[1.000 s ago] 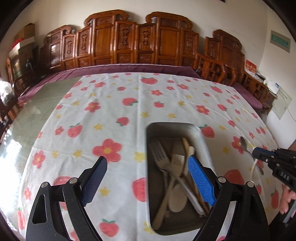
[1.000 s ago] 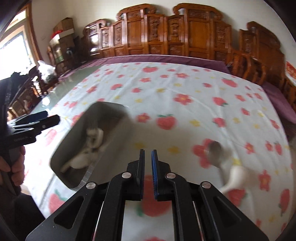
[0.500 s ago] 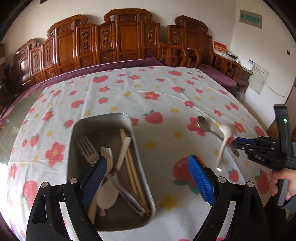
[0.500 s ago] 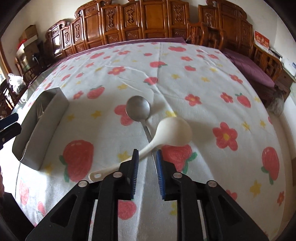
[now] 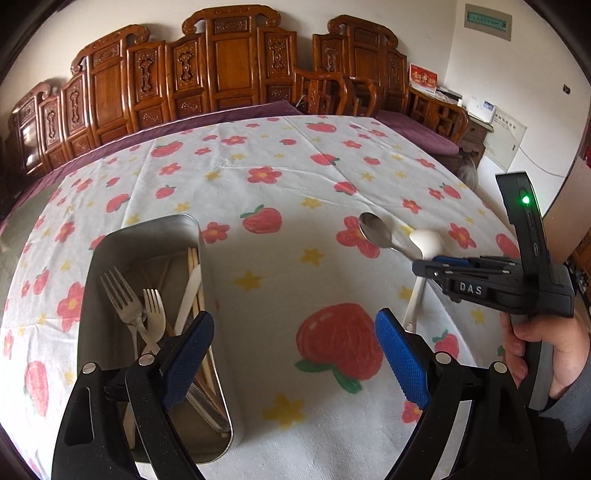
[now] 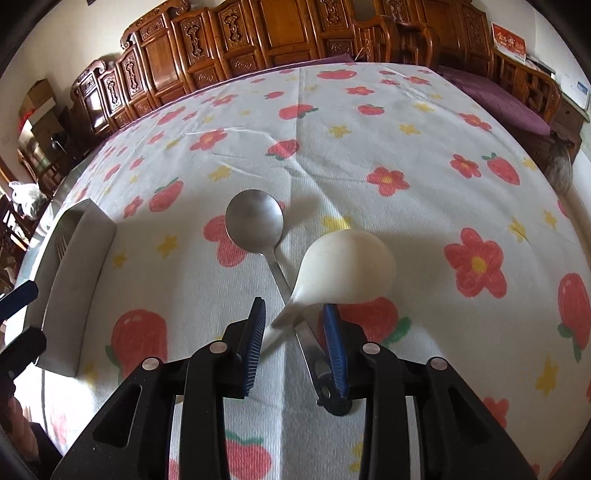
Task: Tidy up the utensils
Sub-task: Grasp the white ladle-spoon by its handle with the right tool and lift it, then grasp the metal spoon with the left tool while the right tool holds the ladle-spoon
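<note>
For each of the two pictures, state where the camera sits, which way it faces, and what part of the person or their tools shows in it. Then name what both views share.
Left wrist view: sits on the left gripper, looks down over the metal tray of forks; shows its open fingers and the hand holding the right gripper.
Right wrist view: sits on the right gripper, looks down at the crossed metal spoon and white spoon; its jaws, just opening, straddle both handles without pressing.
Shared: tray, both spoons, strawberry tablecloth, carved wooden chairs.
</note>
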Demonstrator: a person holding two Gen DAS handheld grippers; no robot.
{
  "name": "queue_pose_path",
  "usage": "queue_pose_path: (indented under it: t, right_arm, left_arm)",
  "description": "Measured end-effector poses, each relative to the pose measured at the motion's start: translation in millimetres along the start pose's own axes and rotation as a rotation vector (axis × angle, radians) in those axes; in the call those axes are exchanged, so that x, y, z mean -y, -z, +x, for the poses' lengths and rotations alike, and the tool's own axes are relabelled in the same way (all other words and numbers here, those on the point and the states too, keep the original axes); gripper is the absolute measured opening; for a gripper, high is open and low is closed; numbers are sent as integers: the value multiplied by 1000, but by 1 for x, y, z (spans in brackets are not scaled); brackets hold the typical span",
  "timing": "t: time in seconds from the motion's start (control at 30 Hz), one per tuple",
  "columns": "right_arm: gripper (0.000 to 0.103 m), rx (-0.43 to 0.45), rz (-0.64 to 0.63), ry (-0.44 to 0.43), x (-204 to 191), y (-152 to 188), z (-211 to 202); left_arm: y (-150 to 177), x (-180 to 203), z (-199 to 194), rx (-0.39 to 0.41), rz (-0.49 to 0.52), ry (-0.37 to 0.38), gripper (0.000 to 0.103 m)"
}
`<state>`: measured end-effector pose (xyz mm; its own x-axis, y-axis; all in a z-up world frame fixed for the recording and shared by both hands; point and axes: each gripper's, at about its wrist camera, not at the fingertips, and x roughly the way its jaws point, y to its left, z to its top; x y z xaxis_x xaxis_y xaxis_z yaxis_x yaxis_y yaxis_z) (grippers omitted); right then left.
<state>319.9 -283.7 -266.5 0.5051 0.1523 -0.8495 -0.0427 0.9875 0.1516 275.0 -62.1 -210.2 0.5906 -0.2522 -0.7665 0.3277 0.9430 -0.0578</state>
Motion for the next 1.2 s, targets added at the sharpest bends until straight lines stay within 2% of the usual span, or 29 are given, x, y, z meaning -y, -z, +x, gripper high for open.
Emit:
queue_pose_path:
  t: [0.13, 0.17, 0.2, 0.4, 0.6, 0.9, 1.2]
  right_arm:
    - [34, 9, -29, 25, -5, 1, 1]
    - [31, 10, -34, 31, -6, 3, 0]
    - [23, 8, -31, 30, -5, 3, 0]
    - [5, 27, -15, -19, -1, 7, -13]
    - [5, 70, -44, -54, 1, 12, -49]
    - [5, 119, -112, -31, 20, 37, -105]
    - [5, 134, -91, 26, 65, 54, -119]
  left_arm:
    - [3, 1, 3, -13, 9, -9, 85]
    - [3, 1, 4, -15, 10, -10, 85]
    - [3, 0, 5, -18, 11, -12, 85]
    - [6, 3, 8, -23, 24, -29, 85]
    - [6, 10, 4, -8, 64, -54, 85]
    - [-10, 35, -4, 22, 103, -73, 85]
    - [-24, 83, 28, -41, 106, -11, 85]
